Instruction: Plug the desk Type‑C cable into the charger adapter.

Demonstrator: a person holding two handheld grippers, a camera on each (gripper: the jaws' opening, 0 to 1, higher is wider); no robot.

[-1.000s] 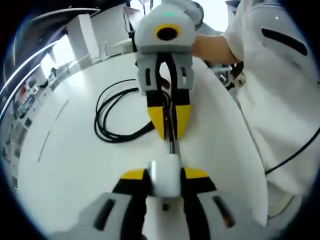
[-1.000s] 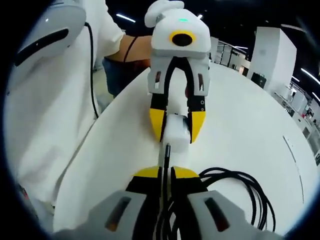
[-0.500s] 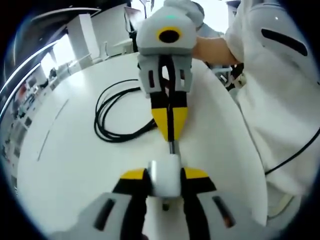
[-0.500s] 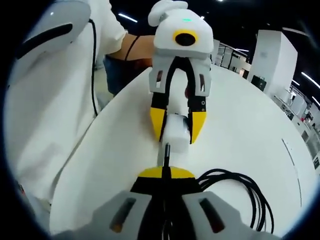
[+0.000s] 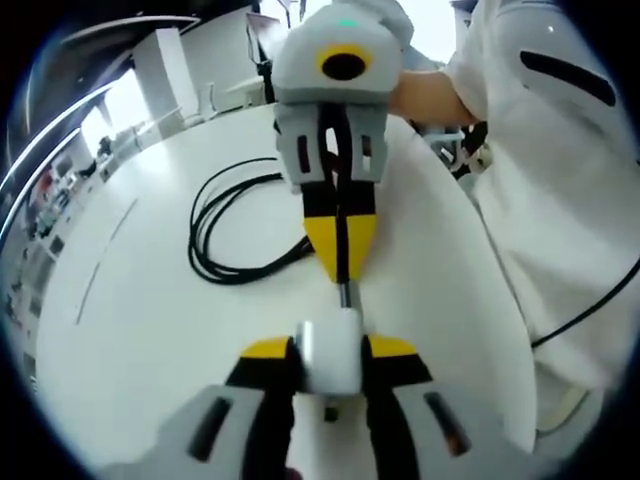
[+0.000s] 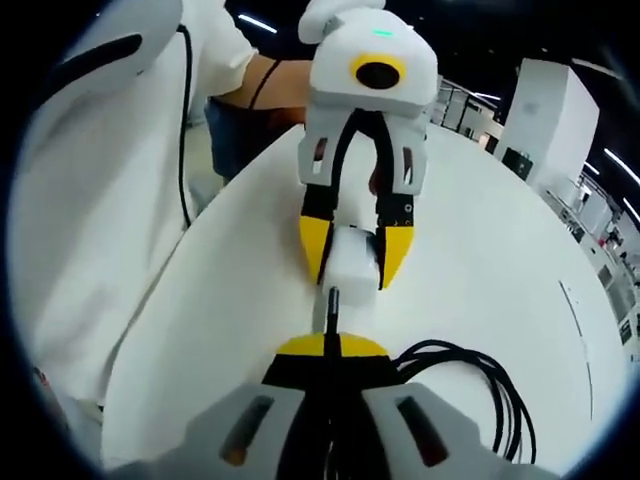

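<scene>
The right claw (image 6: pixel 330 347) is clenched on the black Type-C cable (image 6: pixel 333 305), its yellow tips pressed together around the cord; a second ago those tips stood slightly apart with the cord between them, and they have been closed for the last half second. The plug sticks out beyond the tips, its long axis running straight along the jaws toward the white charger adapter (image 6: pixel 352 262). The left claw (image 5: pixel 330 352) grasps that adapter (image 5: pixel 330 350) between its yellow tips, just as before, with the adapter's end face turned toward the plug. In the left gripper view the right claw (image 5: pixel 341 270) comes from above, and its plug tip (image 5: pixel 343 293) sits just at the adapter's top edge; I cannot tell whether it has entered. The rest of the cable lies coiled (image 5: pixel 225 225) on the white desk (image 5: pixel 140 310). A person in white clothing (image 5: pixel 560 180) stands beside the desk.
</scene>
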